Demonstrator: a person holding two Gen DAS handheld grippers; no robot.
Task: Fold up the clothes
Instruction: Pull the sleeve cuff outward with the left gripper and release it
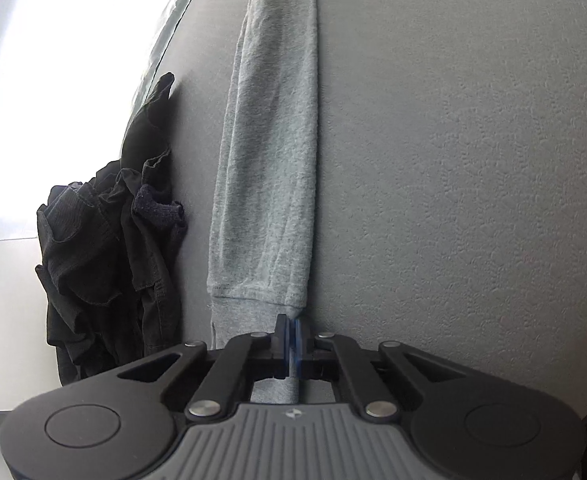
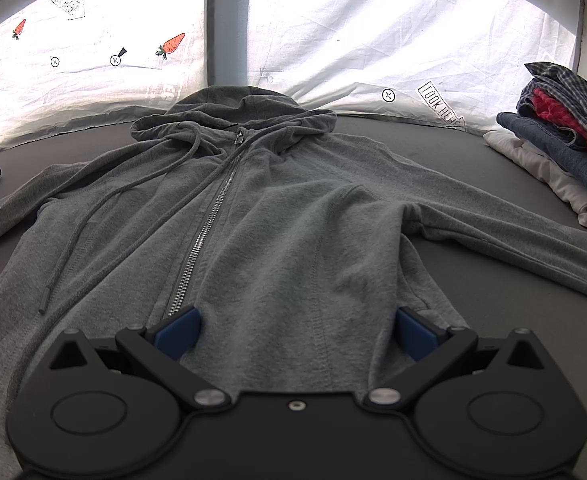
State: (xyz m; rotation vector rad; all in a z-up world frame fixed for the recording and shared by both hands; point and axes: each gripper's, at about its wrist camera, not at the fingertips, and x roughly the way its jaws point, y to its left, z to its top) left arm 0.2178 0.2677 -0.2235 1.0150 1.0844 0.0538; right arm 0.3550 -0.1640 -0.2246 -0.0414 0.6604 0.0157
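Observation:
A grey zip hoodie (image 2: 277, 216) lies flat, front up, on the grey table (image 2: 473, 320), hood at the far end and both sleeves spread out. My right gripper (image 2: 295, 332) is open, its blue pads (image 2: 179, 330) straddling the hoodie's lower front to the right of the zipper (image 2: 205, 240). My left gripper (image 1: 292, 340) is shut on the cuff of the hoodie's sleeve (image 1: 269, 152), which stretches away from it across the table (image 1: 453, 180).
A crumpled pile of black clothes (image 1: 109, 248) lies left of the sleeve at the table's edge. A stack of folded clothes (image 2: 561, 136) sits at the table's far right. A white printed sheet (image 2: 333, 32) hangs behind the table.

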